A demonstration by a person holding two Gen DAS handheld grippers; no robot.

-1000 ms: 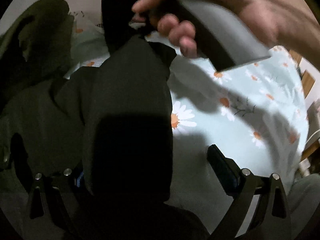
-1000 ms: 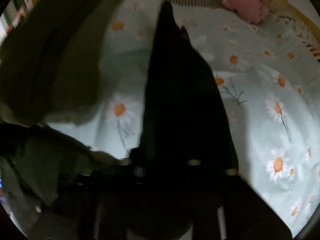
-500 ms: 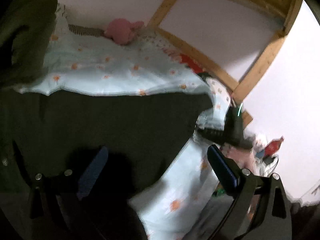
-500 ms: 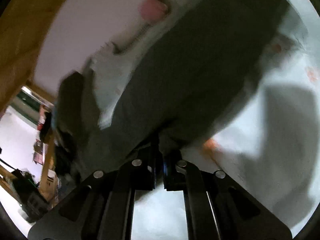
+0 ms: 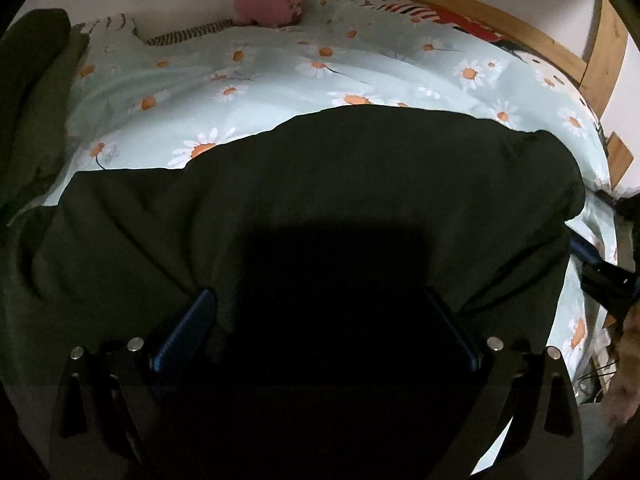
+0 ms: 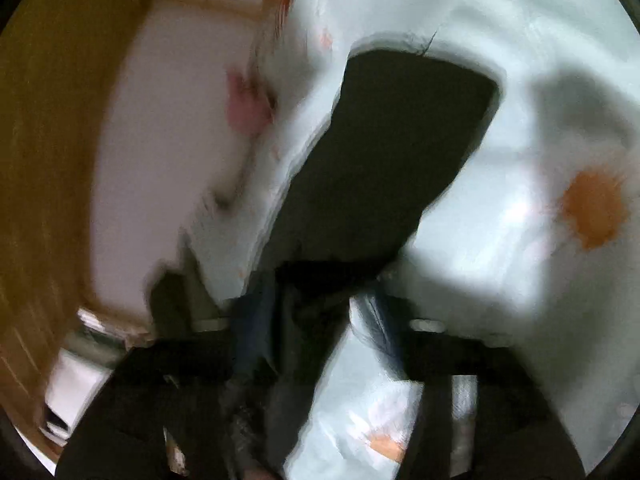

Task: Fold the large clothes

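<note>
A large dark olive garment [image 5: 328, 184] lies spread across the daisy-print bed sheet [image 5: 280, 76] in the left wrist view. My left gripper [image 5: 320, 320] hovers over its near part with the blue-padded fingers [image 5: 188, 328] wide apart, and nothing is held between them. In the blurred right wrist view the same dark garment [image 6: 392, 152] stretches away over the sheet [image 6: 500, 240]. My right gripper [image 6: 310, 312] has its fingers slightly apart with a fold of the dark cloth between them.
A second olive garment [image 5: 32, 92] is heaped at the left of the bed. A pink plush toy [image 5: 268, 0] lies at the headboard. The wooden bed frame [image 5: 520, 36] runs along the right side. The right gripper's tip [image 5: 600, 276] shows at the right edge.
The garment, hanging lifted a second ago, now lies spread flat on the sheet. My left gripper's fingers are open above it. My right gripper's shut fingers have parted slightly while swinging fast.
</note>
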